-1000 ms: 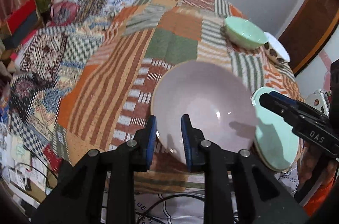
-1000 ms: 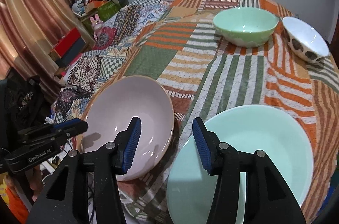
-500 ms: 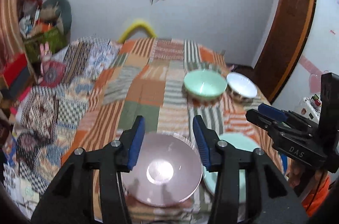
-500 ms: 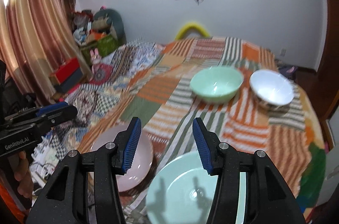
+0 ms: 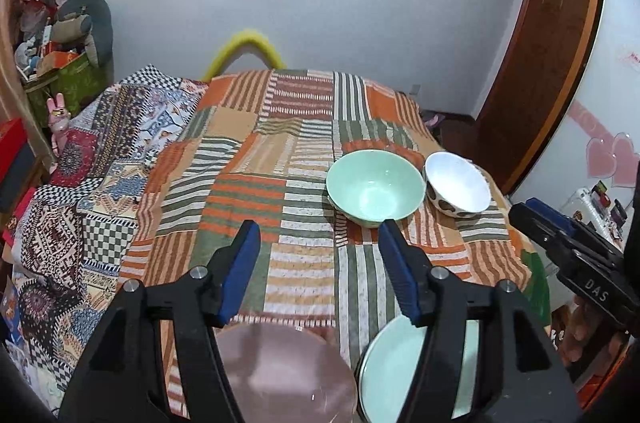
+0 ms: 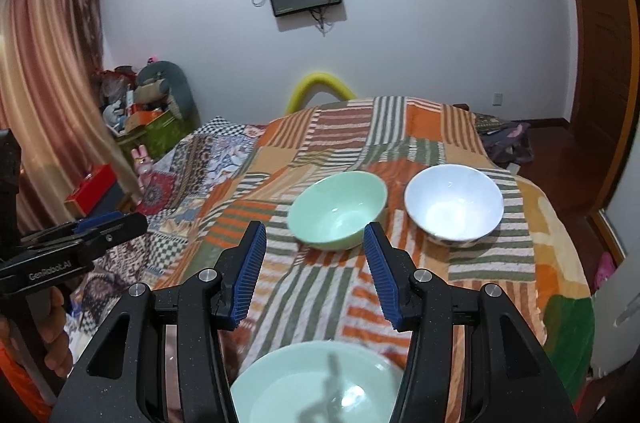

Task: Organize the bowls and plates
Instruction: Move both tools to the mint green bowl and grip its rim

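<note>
A pink plate (image 5: 280, 375) and a pale green plate (image 5: 380, 363) lie side by side at the near edge of the patchwork cover, under my grippers. Farther back, to the right, stand a green bowl (image 5: 374, 187) and a white spotted bowl (image 5: 458, 189), close together. My left gripper (image 5: 318, 263) hovers above the pink plate, its jaws opening with nothing between them. In the right wrist view my right gripper (image 6: 314, 263) hangs open and empty above the green plate (image 6: 316, 383), with the green bowl (image 6: 338, 209) and the white bowl (image 6: 454, 205) ahead of it.
The striped patchwork cover (image 5: 304, 151) spreads over the whole surface, and a second patterned quilt (image 5: 100, 159) drapes off to the left. Boxes and soft toys (image 5: 64, 55) pile up at the far left. A wooden door (image 5: 552, 63) stands at the right.
Both grippers have risen and drawn back from the plates, so more of the room shows. The left gripper let go of the pink plate's rim and its jaws spread apart.
</note>
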Action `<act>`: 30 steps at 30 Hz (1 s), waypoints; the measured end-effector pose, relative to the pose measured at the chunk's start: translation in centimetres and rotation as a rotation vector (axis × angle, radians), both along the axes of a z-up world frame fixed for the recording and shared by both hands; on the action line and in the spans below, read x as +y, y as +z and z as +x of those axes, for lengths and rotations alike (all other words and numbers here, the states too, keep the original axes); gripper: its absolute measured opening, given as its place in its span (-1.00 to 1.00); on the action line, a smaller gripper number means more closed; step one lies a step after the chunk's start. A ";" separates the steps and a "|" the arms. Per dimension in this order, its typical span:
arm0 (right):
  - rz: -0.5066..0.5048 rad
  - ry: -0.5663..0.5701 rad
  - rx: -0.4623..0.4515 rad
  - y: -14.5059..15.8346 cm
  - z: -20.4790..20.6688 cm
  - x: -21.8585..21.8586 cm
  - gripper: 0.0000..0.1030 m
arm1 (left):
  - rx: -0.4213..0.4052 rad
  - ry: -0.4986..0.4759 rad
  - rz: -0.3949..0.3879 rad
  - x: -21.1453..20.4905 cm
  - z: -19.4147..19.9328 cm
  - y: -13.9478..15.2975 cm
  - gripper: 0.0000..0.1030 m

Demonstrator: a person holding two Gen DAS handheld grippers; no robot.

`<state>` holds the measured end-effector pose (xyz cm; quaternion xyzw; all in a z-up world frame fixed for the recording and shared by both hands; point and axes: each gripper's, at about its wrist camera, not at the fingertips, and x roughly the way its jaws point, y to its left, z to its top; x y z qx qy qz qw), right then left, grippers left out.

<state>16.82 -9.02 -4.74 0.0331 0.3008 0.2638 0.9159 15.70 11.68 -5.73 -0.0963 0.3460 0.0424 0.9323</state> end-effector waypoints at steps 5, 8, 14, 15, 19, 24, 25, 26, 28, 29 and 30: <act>-0.018 -0.013 0.037 -1.6 2.4 0.2 -0.08 | 0.049 -0.034 -0.007 -0.1 4.4 -1.9 0.18; -0.018 -0.012 0.075 -2.7 4.2 0.2 -0.08 | 0.091 -0.042 -0.005 -0.1 7.1 -3.6 0.19; -0.012 -0.028 0.179 -6.1 8.2 0.6 -0.08 | 0.176 -0.071 -0.071 0.7 11.9 -7.5 0.19; -0.012 -0.034 0.194 -6.7 9.0 0.8 -0.08 | 0.180 -0.072 -0.065 0.7 12.4 -7.9 0.19; -0.020 -0.034 0.226 -7.9 11.0 1.2 -0.08 | 0.214 -0.084 -0.069 0.9 15.0 -10.1 0.18; -0.030 -0.016 0.248 -8.9 12.1 1.7 -0.08 | 0.224 -0.088 -0.114 1.2 17.4 -11.8 0.18; -0.032 -0.011 0.251 -9.1 12.3 1.8 -0.08 | 0.223 -0.084 -0.115 1.4 17.8 -12.0 0.17; -0.038 -0.010 0.247 -9.2 12.3 1.9 -0.08 | 0.221 -0.083 -0.113 1.4 18.2 -12.2 0.14; -0.049 -0.004 0.237 -9.4 12.6 2.3 -0.17 | 0.224 -0.085 -0.108 1.3 19.0 -12.5 0.01; -0.054 0.001 0.236 -9.5 12.7 2.3 -0.21 | 0.228 -0.088 -0.109 1.3 19.4 -12.7 -0.06; -0.059 0.011 0.240 -9.6 12.7 2.4 -0.29 | 0.234 -0.090 -0.115 1.3 19.8 -12.9 -0.09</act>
